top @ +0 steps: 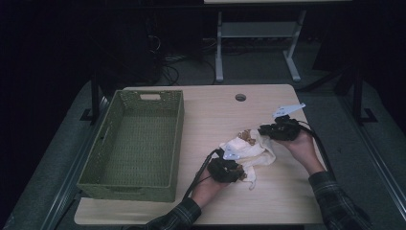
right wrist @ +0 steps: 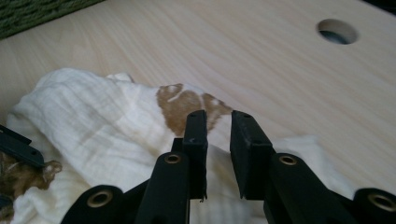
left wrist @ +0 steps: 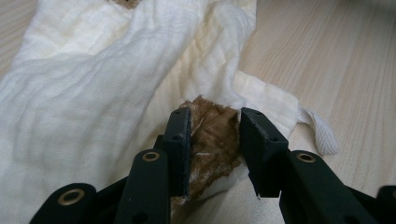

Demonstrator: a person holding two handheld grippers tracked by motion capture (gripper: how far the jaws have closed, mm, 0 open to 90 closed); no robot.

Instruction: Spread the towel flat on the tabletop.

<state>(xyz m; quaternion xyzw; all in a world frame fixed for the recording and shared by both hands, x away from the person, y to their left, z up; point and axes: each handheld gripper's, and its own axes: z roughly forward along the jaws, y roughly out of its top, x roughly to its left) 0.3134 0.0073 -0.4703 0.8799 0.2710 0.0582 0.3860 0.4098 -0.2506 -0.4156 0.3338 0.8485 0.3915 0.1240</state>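
A cream cloth (top: 250, 151) with brown patches lies crumpled on the wooden table, right of centre. My left gripper (top: 233, 168) sits at the cloth's near edge. In the left gripper view its jaws (left wrist: 215, 115) pinch a brown fold (left wrist: 212, 137) of the cloth (left wrist: 93, 93) between the pads. My right gripper (top: 264, 130) is at the cloth's far right side. In the right gripper view its jaws (right wrist: 218, 117) stand a little apart above the cloth (right wrist: 93, 121), just short of a brown patch (right wrist: 180, 101), with nothing between the pads.
A green woven basket (top: 178, 139) stands empty on the left half of the table; its edge (right wrist: 28, 13) shows in the right gripper view. A round cable hole (top: 241, 97) is near the table's far edge. Bare wood lies right of the cloth.
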